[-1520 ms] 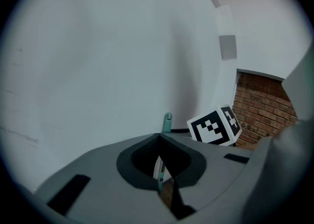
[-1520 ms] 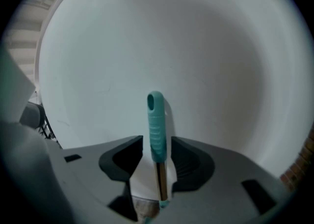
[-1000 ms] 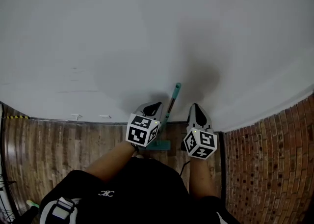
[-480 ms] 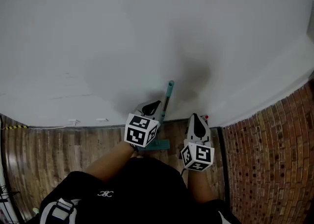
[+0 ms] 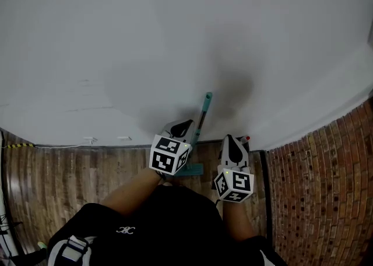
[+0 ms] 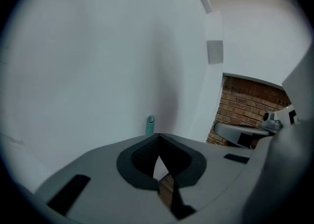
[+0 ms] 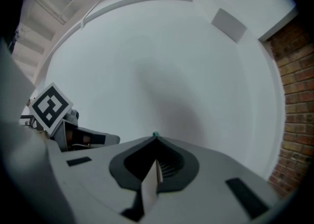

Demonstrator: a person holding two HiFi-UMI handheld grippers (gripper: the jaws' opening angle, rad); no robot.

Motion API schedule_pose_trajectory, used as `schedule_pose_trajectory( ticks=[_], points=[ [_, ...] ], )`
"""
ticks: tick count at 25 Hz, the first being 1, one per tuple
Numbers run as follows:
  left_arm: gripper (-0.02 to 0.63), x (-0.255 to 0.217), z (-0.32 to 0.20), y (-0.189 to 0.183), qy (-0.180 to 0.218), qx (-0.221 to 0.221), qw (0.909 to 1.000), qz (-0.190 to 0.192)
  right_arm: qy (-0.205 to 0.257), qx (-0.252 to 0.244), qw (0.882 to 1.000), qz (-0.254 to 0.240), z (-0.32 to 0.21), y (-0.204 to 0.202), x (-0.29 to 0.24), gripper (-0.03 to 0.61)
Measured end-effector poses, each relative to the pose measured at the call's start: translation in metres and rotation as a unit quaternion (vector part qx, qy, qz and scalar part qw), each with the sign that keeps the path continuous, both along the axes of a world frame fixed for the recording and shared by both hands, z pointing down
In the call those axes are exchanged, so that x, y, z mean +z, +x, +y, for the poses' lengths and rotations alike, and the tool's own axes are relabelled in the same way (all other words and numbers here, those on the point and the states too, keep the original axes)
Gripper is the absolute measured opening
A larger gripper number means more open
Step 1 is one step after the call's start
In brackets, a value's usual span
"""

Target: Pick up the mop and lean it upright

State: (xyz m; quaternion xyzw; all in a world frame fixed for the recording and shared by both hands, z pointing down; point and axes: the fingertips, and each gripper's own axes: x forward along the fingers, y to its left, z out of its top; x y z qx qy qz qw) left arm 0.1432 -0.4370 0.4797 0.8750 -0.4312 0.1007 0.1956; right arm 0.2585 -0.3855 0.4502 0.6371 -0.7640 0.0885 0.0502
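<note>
The mop stands upright with its thin pole (image 5: 201,122) leaning on the white wall (image 5: 175,37). Its teal grip end (image 5: 207,97) is at the top and its teal head (image 5: 191,171) rests on the wood floor. My left gripper (image 5: 182,126) is just left of the pole, jaws together, with nothing showing between them. In the left gripper view the teal grip end (image 6: 150,125) pokes up just beyond the left gripper (image 6: 158,137). My right gripper (image 5: 232,140) hangs right of the pole, shut and empty. The teal tip (image 7: 155,134) peeks over the right gripper (image 7: 156,142).
A wood floor (image 5: 76,177) runs along the wall's foot. A brick wall (image 5: 315,189) rises at the right and shows in the left gripper view too (image 6: 245,100). A small red item (image 5: 245,139) sits at the wall's base by the right gripper.
My right gripper has drawn back from the wall toward me. The mop still leans in place and the left gripper has hardly moved.
</note>
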Motion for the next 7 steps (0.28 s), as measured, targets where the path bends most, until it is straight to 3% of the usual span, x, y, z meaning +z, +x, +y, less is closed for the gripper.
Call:
schedule_pose_trajectory(
  ticks=[7],
  points=[
    [-0.005, 0.0003, 0.0016, -0.0055, 0.000, 0.001, 1.0000, 0.005, -0.008, 0.002, 1.000, -0.008, 0.0031, -0.0043, 0.0029, 0.012]
  ],
)
